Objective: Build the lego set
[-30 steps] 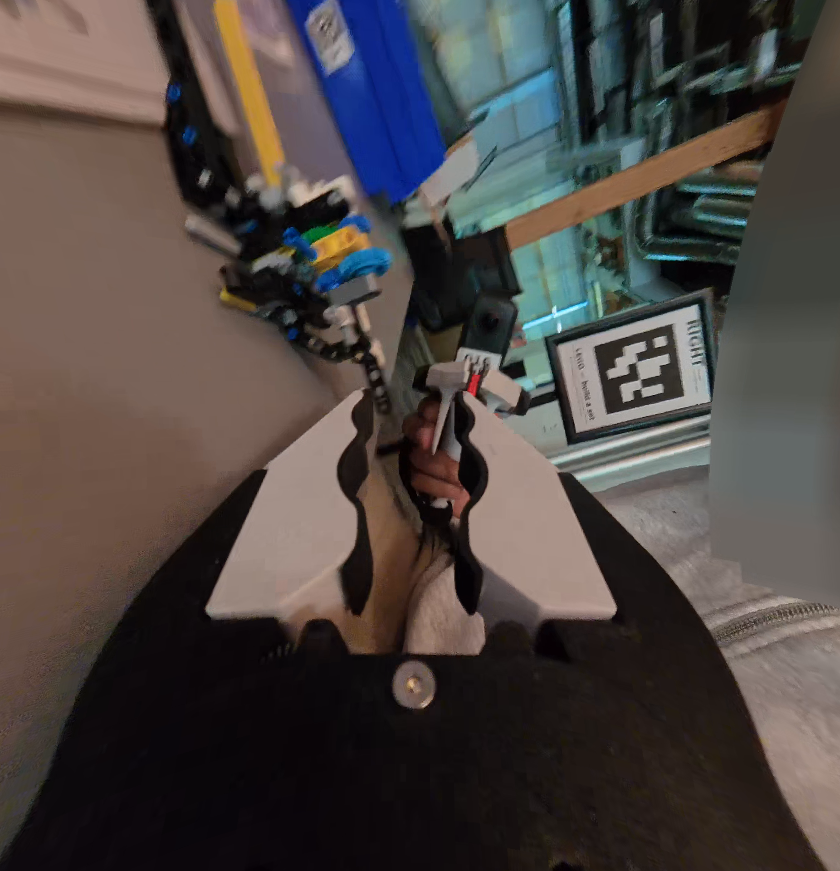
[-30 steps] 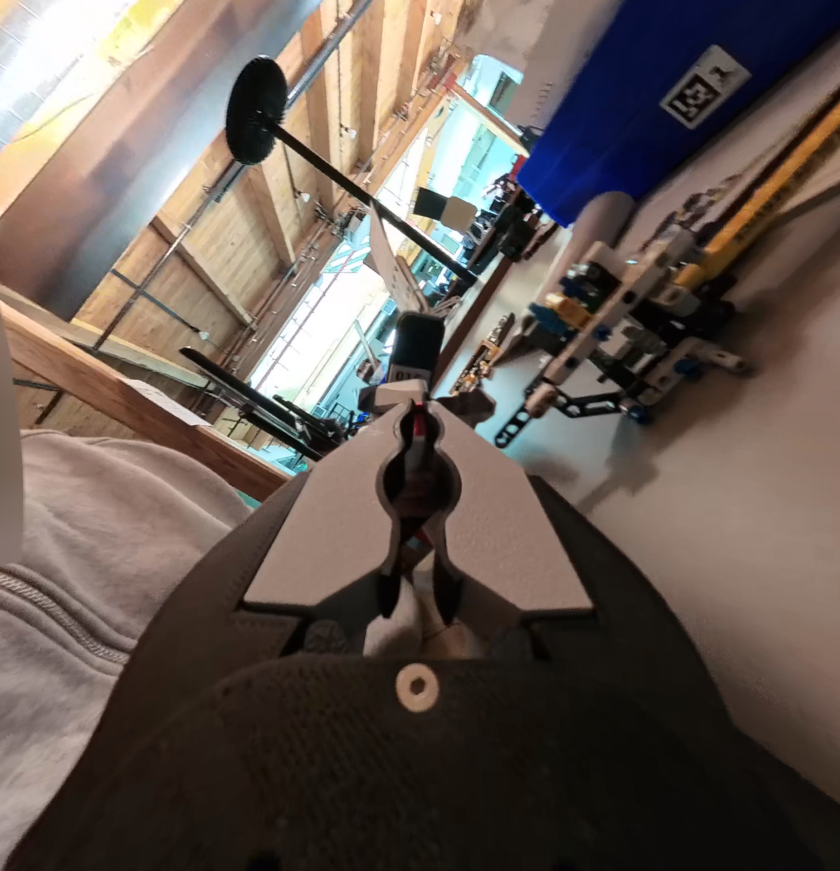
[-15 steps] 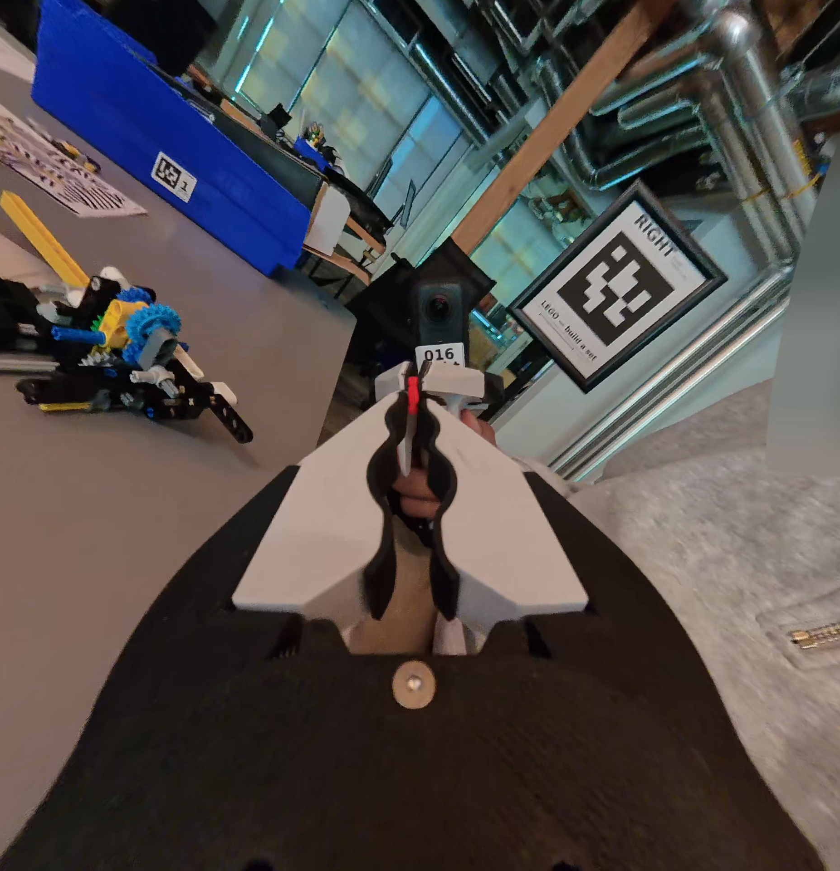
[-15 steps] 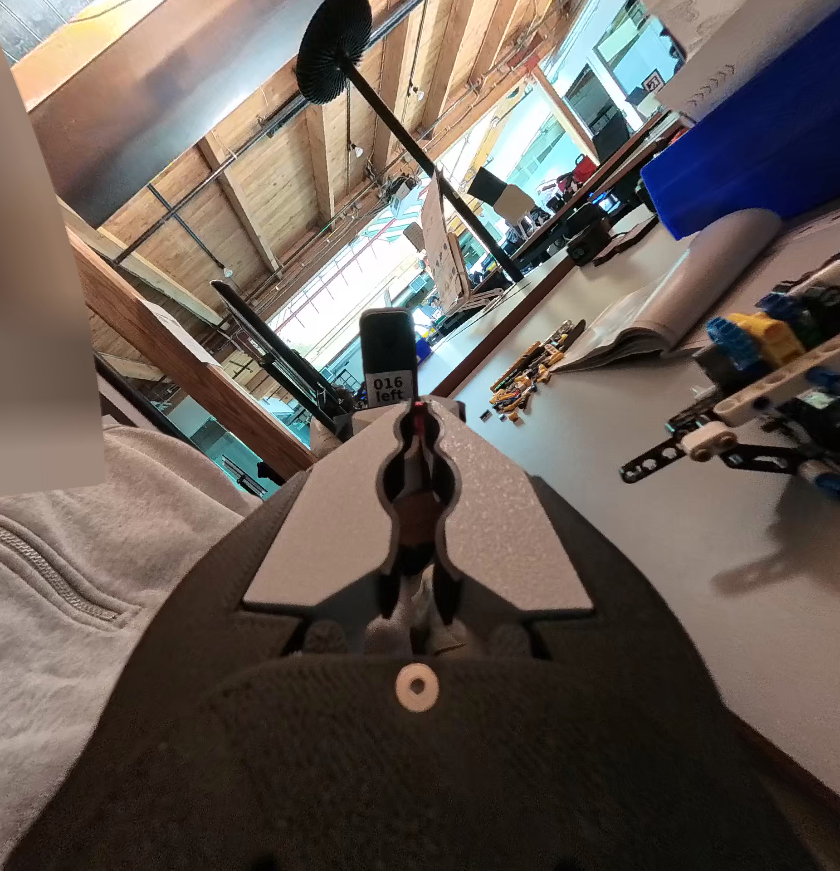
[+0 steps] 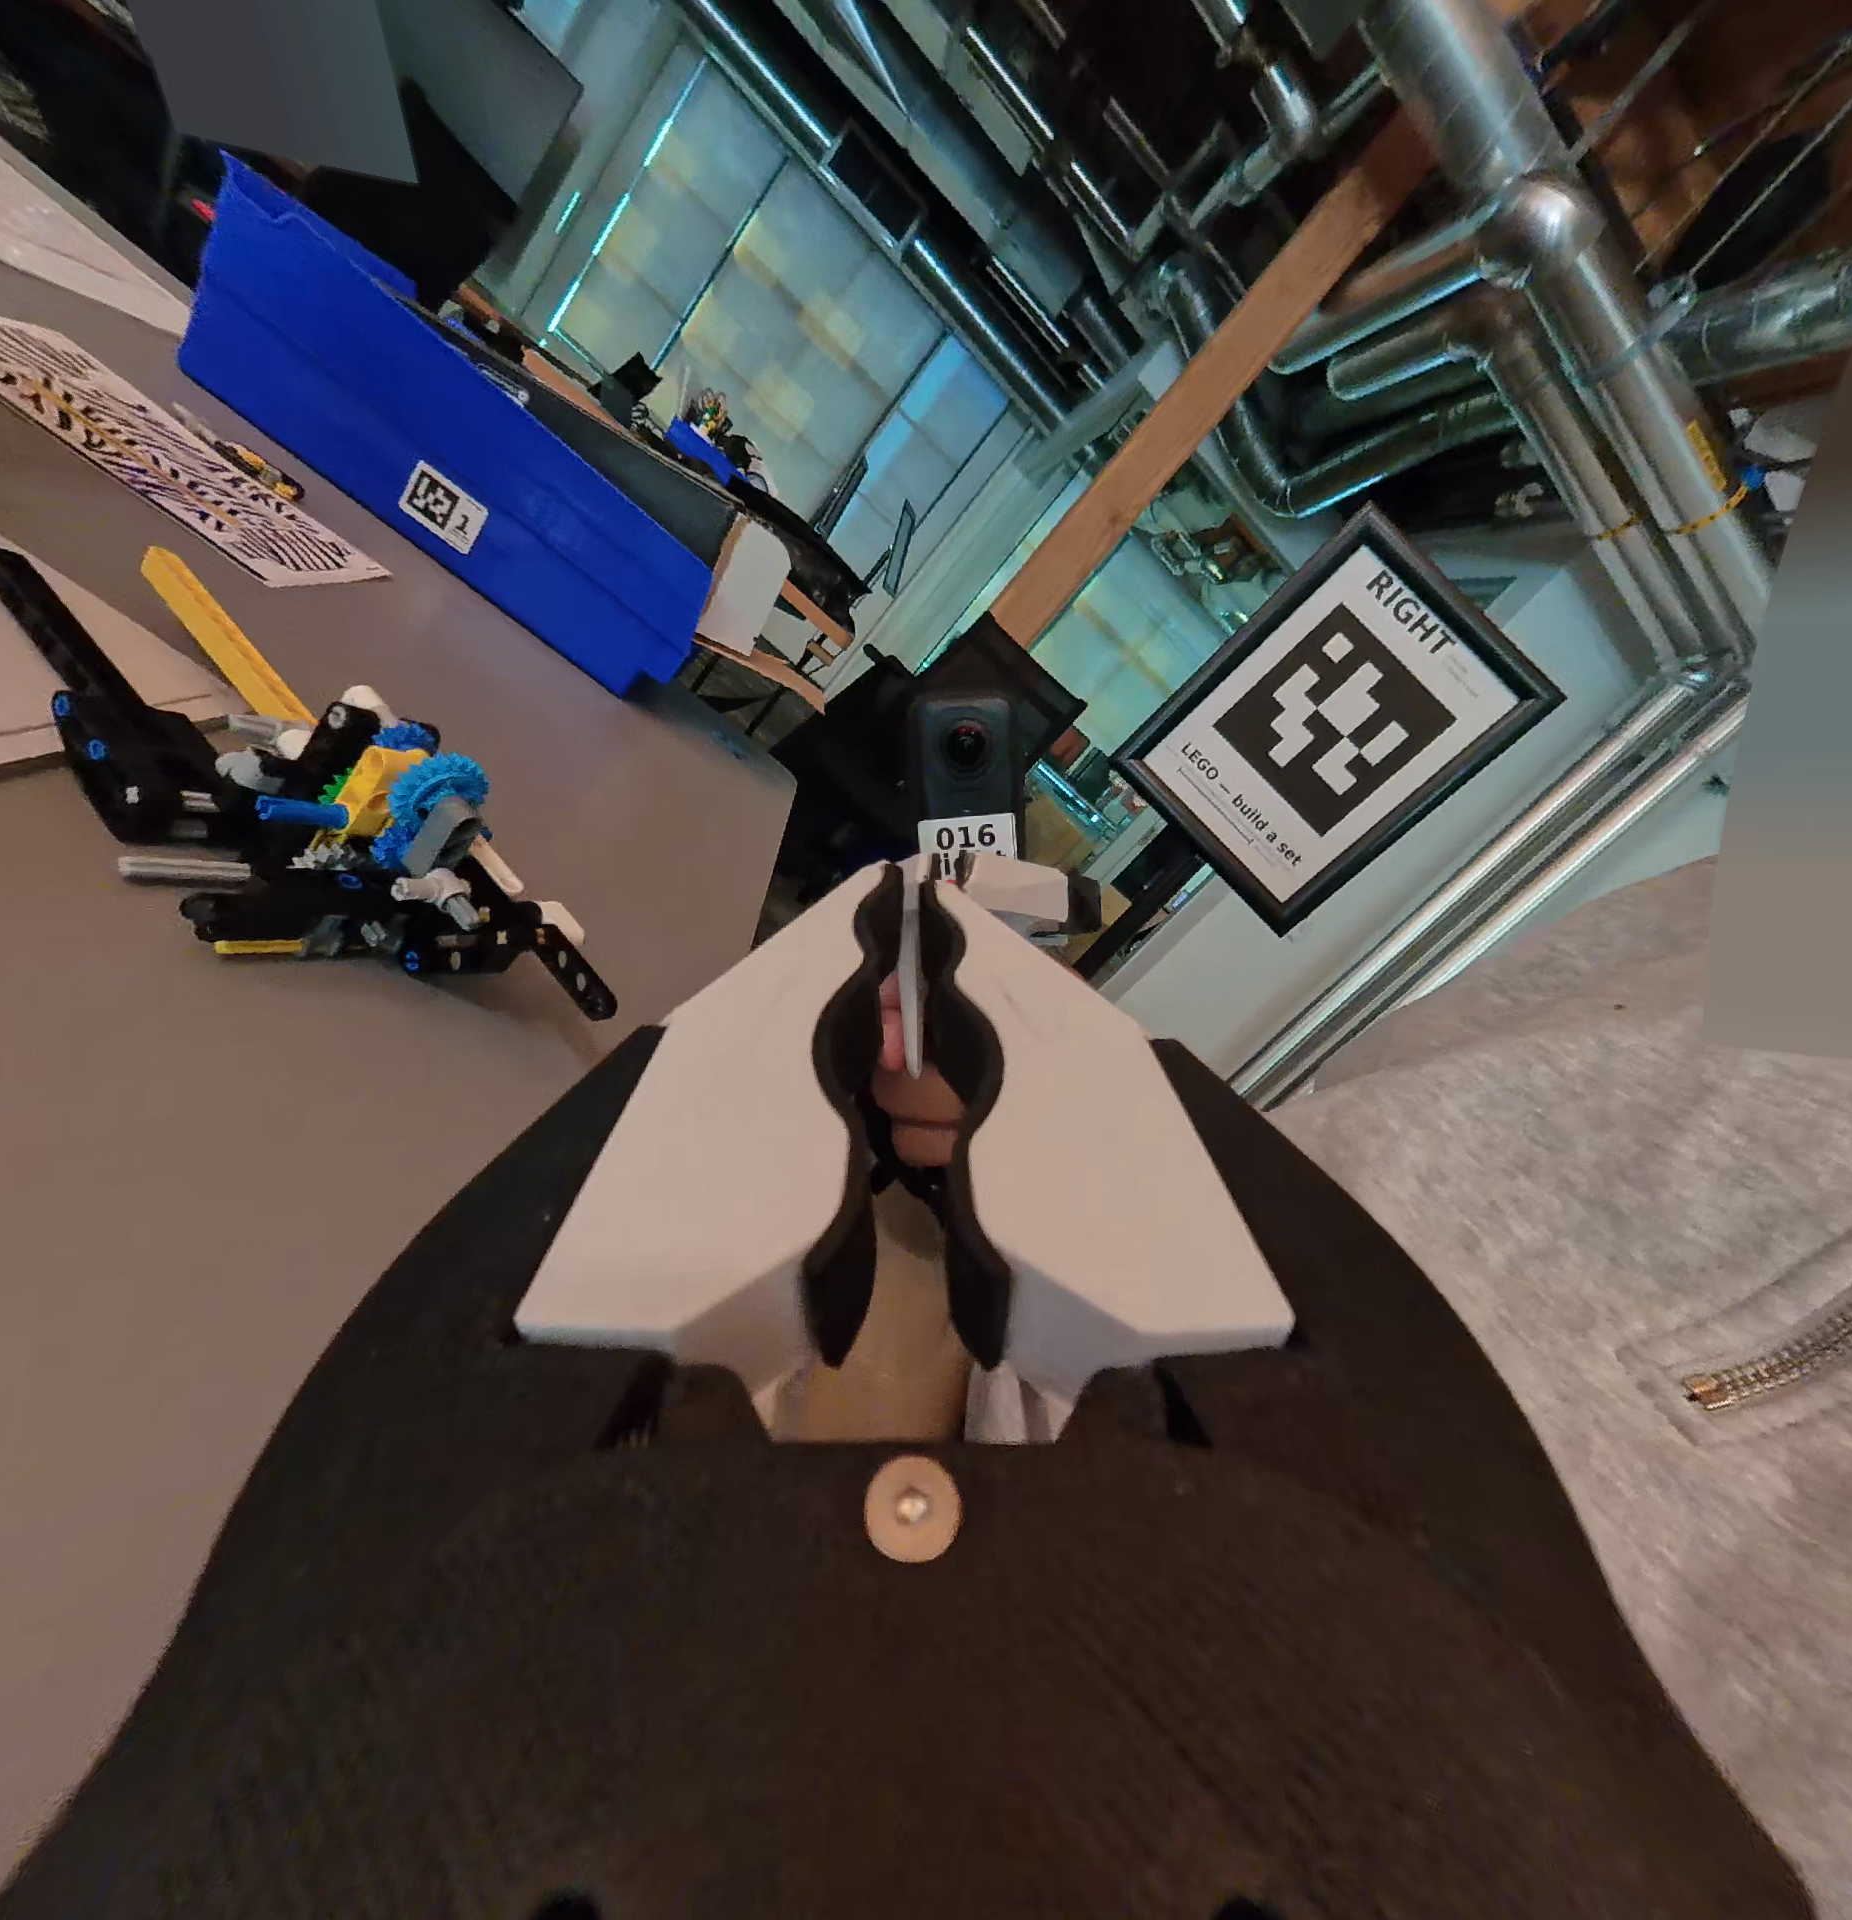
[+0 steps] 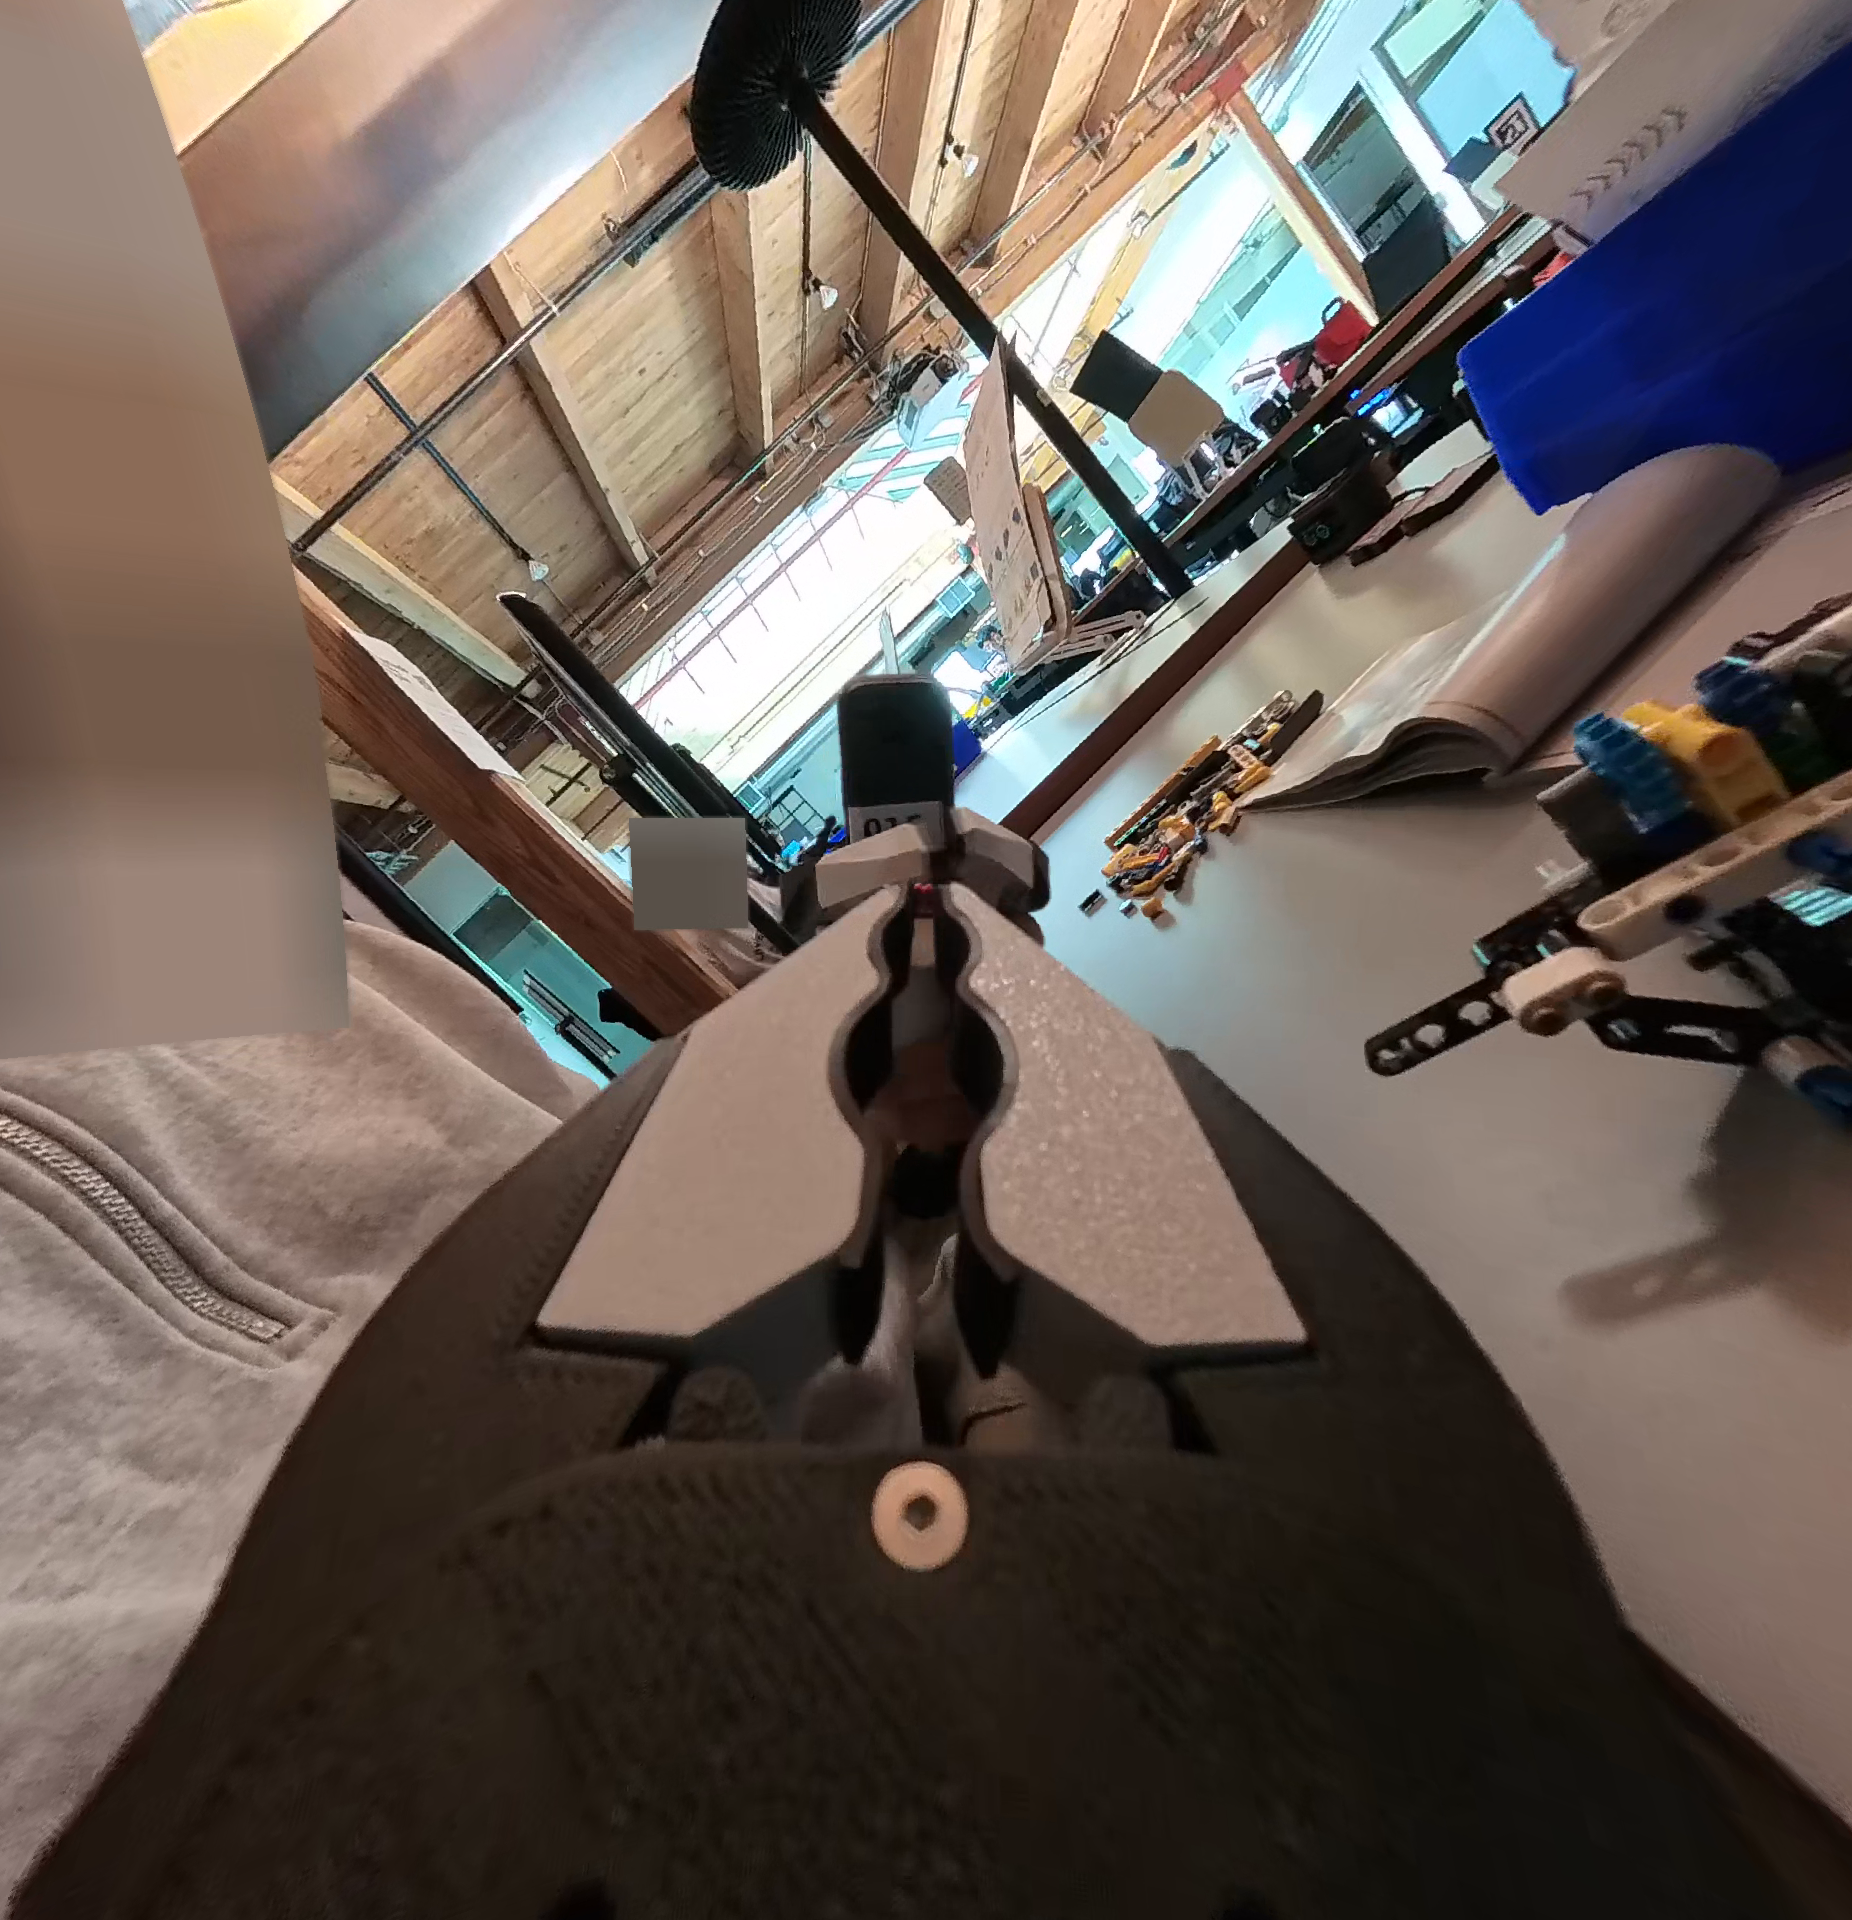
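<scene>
Lego model (image 5: 350, 831) sits at left on the surface (image 5: 278, 1195), untouched. Our left claw (image 5: 906, 914) and right claw (image 6: 927, 914) meet tip to tip, each nearly closed, pinching a thin grey piece (image 5: 909, 977). We judge it a handover; next, one claw must release.

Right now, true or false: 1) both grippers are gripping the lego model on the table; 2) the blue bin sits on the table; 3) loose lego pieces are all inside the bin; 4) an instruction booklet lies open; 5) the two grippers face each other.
1) False. The multicoloured lego model rests alone on the grey table; the left gripper and right gripper are off it, in the air.
2) True: the blue plastic bin stands on the table.
3) False. A yellow-and-black pile of loose pieces lies on the table.
4) True: the open paper booklet.
5) True; each view shows the other gripper tip to tip.
</scene>
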`<state>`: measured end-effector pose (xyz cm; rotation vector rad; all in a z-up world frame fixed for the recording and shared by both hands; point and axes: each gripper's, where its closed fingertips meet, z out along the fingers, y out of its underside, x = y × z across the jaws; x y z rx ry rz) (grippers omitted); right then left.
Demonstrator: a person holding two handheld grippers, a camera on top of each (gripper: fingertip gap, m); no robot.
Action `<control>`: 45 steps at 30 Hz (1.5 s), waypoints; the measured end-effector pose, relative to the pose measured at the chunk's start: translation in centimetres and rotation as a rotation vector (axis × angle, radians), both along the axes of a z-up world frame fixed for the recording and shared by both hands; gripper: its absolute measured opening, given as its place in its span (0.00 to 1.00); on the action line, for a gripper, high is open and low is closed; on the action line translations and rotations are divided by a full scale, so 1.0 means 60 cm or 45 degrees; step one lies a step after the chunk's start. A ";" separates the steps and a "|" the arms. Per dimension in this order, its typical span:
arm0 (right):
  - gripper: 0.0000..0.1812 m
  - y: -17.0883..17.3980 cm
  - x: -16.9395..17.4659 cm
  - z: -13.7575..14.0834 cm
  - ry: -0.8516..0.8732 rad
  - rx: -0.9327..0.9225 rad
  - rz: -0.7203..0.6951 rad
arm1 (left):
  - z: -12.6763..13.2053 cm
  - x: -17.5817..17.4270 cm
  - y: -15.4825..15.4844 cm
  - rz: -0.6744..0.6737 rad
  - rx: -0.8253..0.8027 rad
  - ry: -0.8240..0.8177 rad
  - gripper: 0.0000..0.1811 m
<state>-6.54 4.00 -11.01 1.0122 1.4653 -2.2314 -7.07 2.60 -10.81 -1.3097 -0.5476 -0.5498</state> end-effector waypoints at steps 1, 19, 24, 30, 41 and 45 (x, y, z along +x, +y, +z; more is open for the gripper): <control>0.00 0.001 -0.002 0.000 -0.004 -0.005 0.000 | -0.001 -0.001 -0.002 -0.006 0.009 -0.018 0.04; 0.00 -0.020 -0.009 -0.009 -0.071 -0.071 0.096 | -0.009 0.007 -0.006 -0.041 -0.005 -0.054 0.04; 0.00 -0.022 -0.006 -0.007 -0.066 -0.067 0.107 | -0.011 0.016 0.000 -0.082 -0.011 -0.059 0.04; 0.00 -0.024 -0.003 -0.005 -0.056 -0.056 0.115 | -0.010 0.018 0.000 -0.092 -0.015 -0.044 0.01; 0.00 -0.022 -0.003 -0.005 0.098 0.153 0.040 | -0.011 0.019 -0.001 -0.090 -0.028 -0.036 0.01; 0.00 -0.009 -0.006 0.002 0.133 0.166 0.004 | -0.009 0.019 -0.003 -0.082 -0.019 -0.031 0.01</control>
